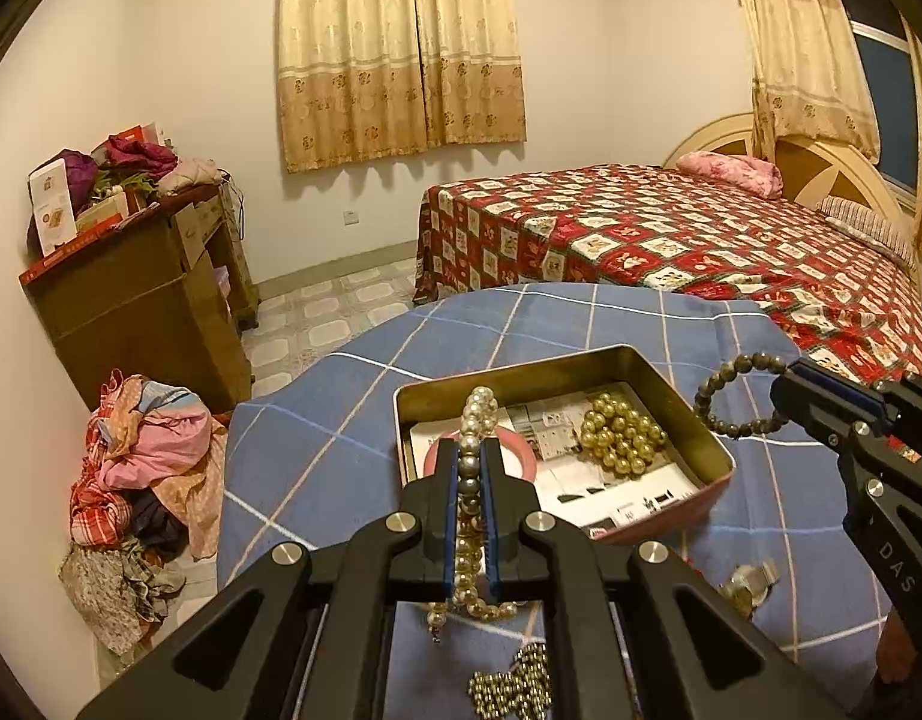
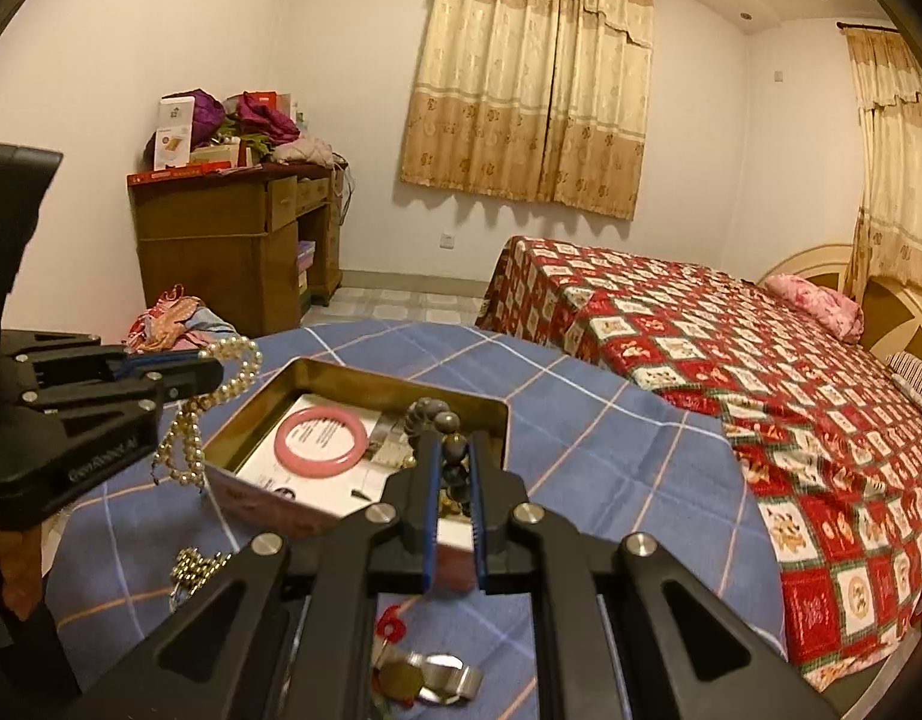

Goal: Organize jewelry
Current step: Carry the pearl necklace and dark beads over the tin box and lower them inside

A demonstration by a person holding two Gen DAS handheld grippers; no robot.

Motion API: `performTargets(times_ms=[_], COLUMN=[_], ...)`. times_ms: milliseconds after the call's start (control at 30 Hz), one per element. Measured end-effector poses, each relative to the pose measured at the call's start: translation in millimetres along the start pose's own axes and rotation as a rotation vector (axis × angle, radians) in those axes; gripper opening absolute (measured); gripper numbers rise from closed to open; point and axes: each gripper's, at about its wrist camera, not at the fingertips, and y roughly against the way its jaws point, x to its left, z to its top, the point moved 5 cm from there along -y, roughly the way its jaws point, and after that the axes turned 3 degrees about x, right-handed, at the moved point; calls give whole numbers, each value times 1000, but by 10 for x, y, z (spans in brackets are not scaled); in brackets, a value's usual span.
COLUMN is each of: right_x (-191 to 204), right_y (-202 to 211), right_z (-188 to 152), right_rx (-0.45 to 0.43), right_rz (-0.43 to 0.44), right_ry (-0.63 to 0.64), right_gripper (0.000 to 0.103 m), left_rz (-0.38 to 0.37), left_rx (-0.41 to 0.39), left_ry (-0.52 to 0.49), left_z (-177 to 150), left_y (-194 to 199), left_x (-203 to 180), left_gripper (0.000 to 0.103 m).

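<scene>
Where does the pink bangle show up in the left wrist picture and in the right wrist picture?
Left wrist view: the pink bangle lies in the tin, low centre, mostly hidden behind the left gripper and its pearl necklace.
Right wrist view: it lies in full view on the paper in the tin, left of centre.
Shared landmark: the tin on the blue checked cloth.

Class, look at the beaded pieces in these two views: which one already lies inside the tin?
The gold bead strand, heaped in the tin. The pearl strand hangs from the left gripper, the dark bead bracelet from the right gripper.
</scene>
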Motion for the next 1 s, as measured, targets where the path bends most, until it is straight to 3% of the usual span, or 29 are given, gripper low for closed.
performTargets(times_ms=[1000], right_x=[-100], right_y=[-450], right_z=[207], right_rx=[49], right_rz=[6], right_ry=[-15], right_gripper=[11], left_rz=[-56], left_rx=[-7], left_ry=[2], left_z=[376], left_y=[-299], left_x=[-12], left_gripper=[6])
